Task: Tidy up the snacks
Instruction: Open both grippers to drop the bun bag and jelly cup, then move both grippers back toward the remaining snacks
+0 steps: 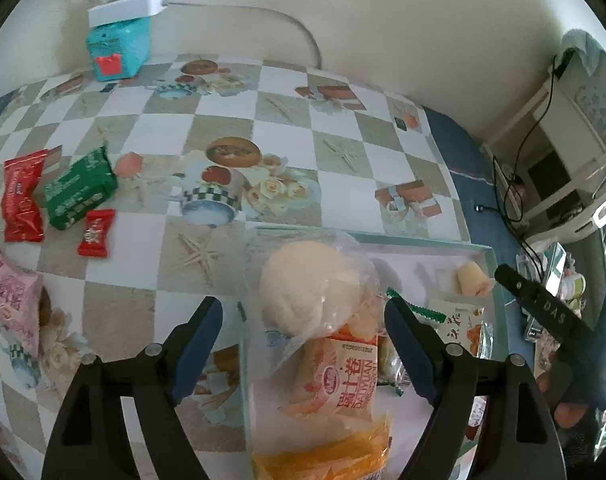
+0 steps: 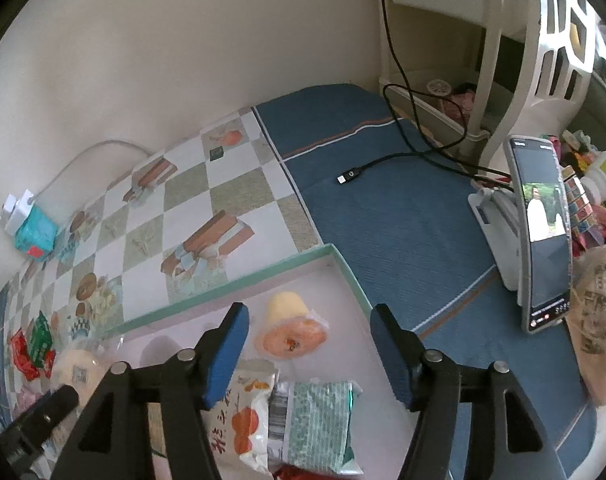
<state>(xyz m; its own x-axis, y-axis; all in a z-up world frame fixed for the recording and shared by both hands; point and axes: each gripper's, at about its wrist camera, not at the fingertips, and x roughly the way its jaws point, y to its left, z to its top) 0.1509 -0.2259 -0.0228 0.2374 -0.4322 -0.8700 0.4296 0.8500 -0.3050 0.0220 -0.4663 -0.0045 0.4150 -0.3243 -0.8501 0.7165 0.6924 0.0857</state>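
Observation:
My left gripper (image 1: 303, 324) is open above the left wall of the green-rimmed tray (image 1: 383, 238). A clear bag with a pale roll cake (image 1: 315, 304) lies between its fingers, not gripped. A small cake cup (image 1: 471, 278) and a white-orange packet (image 1: 461, 320) lie in the tray. On the table to the left lie two red packets (image 1: 22, 196), a green packet (image 1: 81, 190) and a pink packet (image 1: 13, 300). My right gripper (image 2: 309, 344) is open and empty above the tray (image 2: 223, 286), over the cake cup (image 2: 289, 326), the white-orange packet (image 2: 243, 412) and a green-white packet (image 2: 315, 420).
A teal box (image 1: 117, 50) with a white power adapter stands at the wall. A phone on a stand (image 2: 543, 236), a black cable (image 2: 383, 164) and a blue cloth (image 2: 403, 220) lie right of the tray. A white shelf (image 2: 503, 60) stands behind.

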